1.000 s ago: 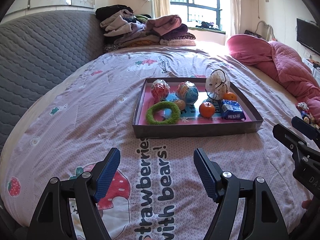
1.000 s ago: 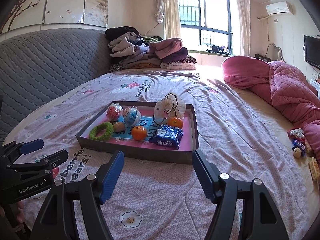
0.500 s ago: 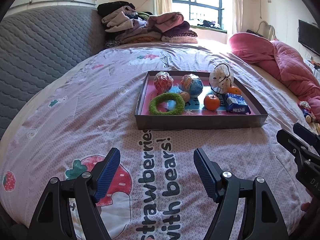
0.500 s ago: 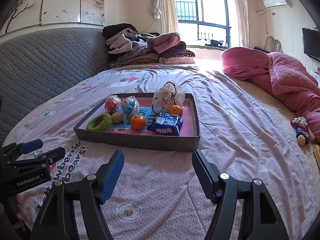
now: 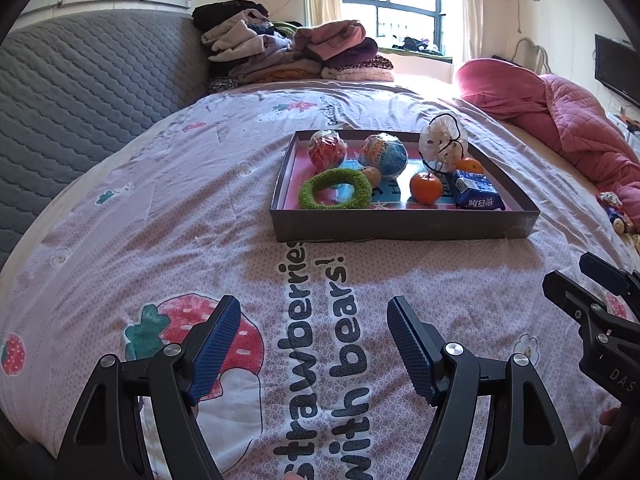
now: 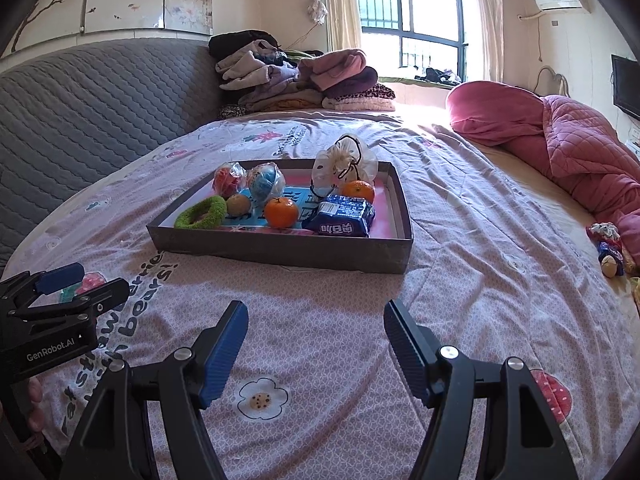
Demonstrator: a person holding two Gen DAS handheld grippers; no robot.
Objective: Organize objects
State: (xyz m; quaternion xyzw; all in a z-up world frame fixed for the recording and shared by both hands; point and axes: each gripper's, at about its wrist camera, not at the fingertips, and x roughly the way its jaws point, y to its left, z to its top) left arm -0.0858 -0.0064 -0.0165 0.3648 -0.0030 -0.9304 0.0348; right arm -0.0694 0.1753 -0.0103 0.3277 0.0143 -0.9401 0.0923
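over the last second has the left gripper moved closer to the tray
Yes. In the left wrist view the tray looms larger and the headboard has drawn nearer, so the left gripper has advanced toward it, fingers open.

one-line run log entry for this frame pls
left gripper: open, empty | right gripper: open, empty | tray: on bed, full, untouched | phase: approach

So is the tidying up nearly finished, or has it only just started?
Hard to say which. The tray already holds a green ring, two oranges, wrapped balls, a small bag and a blue packet. Nothing is in hand: the left hand-held gripper and right hand-held gripper are both open and empty, short of the tray. A few small toys lie on the bed by the pink quilt.
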